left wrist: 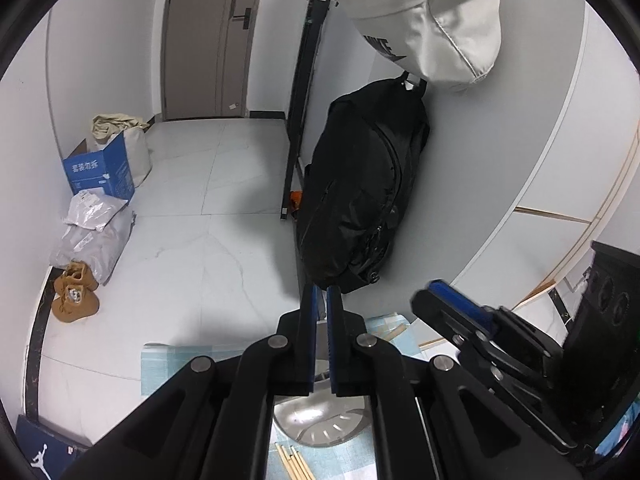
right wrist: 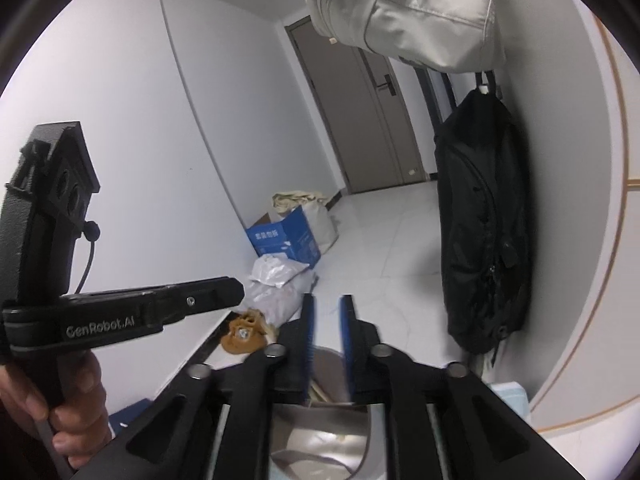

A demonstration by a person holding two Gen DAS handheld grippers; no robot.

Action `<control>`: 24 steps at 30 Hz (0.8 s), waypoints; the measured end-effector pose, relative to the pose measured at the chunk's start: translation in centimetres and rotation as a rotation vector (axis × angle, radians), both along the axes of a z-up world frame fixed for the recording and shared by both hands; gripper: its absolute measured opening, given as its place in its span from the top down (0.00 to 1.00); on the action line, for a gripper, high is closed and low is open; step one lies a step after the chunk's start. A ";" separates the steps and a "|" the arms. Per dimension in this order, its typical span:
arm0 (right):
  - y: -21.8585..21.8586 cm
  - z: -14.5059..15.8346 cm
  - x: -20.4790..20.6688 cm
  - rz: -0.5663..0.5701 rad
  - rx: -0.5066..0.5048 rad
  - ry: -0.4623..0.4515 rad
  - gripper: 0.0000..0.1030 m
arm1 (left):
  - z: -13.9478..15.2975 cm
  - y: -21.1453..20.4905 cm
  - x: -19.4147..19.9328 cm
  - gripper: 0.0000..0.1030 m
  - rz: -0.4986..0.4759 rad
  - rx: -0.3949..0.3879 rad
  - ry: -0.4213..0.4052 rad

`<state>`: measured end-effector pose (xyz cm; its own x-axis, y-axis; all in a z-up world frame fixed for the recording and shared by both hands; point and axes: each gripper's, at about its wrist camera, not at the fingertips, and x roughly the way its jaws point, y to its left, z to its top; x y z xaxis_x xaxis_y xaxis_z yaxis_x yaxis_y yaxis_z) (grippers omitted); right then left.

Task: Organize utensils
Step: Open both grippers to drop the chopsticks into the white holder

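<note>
In the left wrist view my left gripper (left wrist: 321, 294) has its blue-padded fingers nearly together, with only a thin gap and nothing between them. Below it lie a shiny steel plate (left wrist: 320, 420) and several wooden chopsticks (left wrist: 294, 464) on a light blue cloth (left wrist: 160, 372). More chopsticks (left wrist: 394, 331) lie further back. My right gripper (left wrist: 442, 292) shows at the right of that view. In the right wrist view my right gripper (right wrist: 327, 304) is held slightly apart and empty above a steel container (right wrist: 320, 436). The left gripper body (right wrist: 160, 304) reaches in from the left.
A black bag (left wrist: 360, 200) and a pale jacket (left wrist: 432, 24) hang on the wall at right. On the white floor by the left wall stand a blue box (left wrist: 100, 172), grey parcels (left wrist: 96, 232) and brown shoes (left wrist: 74, 296). A door (left wrist: 208, 40) is at the far end.
</note>
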<state>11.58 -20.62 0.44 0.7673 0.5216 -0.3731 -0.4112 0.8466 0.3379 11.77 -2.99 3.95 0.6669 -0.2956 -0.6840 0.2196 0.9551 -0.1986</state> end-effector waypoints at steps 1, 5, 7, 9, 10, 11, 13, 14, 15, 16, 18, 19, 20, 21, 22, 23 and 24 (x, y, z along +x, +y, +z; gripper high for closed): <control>-0.2 0.1 -0.3 -0.003 0.006 -0.002 0.69 | 0.0 0.1 -0.1 0.96 0.005 -0.004 0.003; -1.4 0.5 -2.0 -0.038 0.024 -0.004 0.62 | 0.4 0.9 -1.3 0.71 0.041 -0.021 -0.006; -1.7 0.6 -2.8 -0.047 0.025 -0.001 0.60 | 0.7 1.4 -2.2 0.59 0.069 -0.031 -0.030; -2.0 0.8 -3.7 -0.058 0.020 -0.009 0.55 | 1.0 1.7 -2.9 0.56 0.085 -0.033 -0.042; -2.1 0.9 -4.0 -0.061 0.020 -0.014 0.51 | 1.1 1.6 -3.2 0.55 0.091 -0.030 -0.045; -2.2 1.0 -4.5 -0.062 0.021 -0.019 0.50 | 1.1 1.6 -3.4 0.55 0.092 -0.026 -0.046; -2.3 1.3 -5.3 -0.063 0.020 -0.025 0.48 | 1.3 1.5 -4.0 0.54 0.097 -0.016 -0.049; -2.3 1.5 -5.7 -0.066 0.019 -0.027 0.45 | 1.3 1.5 -4.2 0.54 0.097 -0.014 -0.049; -2.4 1.7 -6.2 -0.066 0.022 -0.028 0.44 | 1.5 1.4 -4.7 0.51 0.092 -0.011 -0.050; -2.4 1.8 -6.4 -0.063 0.027 -0.025 0.43 | 1.6 1.4 -5.1 0.49 0.093 -0.013 -0.054; -2.5 2.3 -7.1 -0.060 0.037 -0.026 0.43 | 1.9 1.6 -5.8 0.47 0.098 -0.015 -0.066; -2.5 2.5 -7.5 -0.062 0.036 -0.032 0.43 | 2.0 1.7 -6.2 0.47 0.099 -0.017 -0.070; -2.5 2.7 -8.0 -0.061 0.035 -0.042 0.43 | 2.1 1.8 -6.5 0.46 0.100 -0.018 -0.071; -2.4 2.9 -8.5 -0.060 0.033 -0.051 0.42 | 2.2 1.8 -6.9 0.46 0.102 -0.015 -0.071; -2.4 3.0 -8.9 -0.061 0.030 -0.057 0.41 | 2.2 1.8 -7.1 0.45 0.103 -0.012 -0.070; -2.4 3.1 -9.4 -0.062 0.029 -0.062 0.39 | 2.3 1.8 -7.4 0.45 0.102 -0.010 -0.069; -2.4 3.2 -9.7 -0.061 0.029 -0.065 0.39 | 2.3 1.8 -7.8 0.45 0.101 -0.007 -0.069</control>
<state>1.85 -22.98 3.63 0.8199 0.4832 -0.3072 -0.3811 0.8609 0.3371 3.99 -1.16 6.26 0.7387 -0.2289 -0.6339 0.1358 0.9718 -0.1927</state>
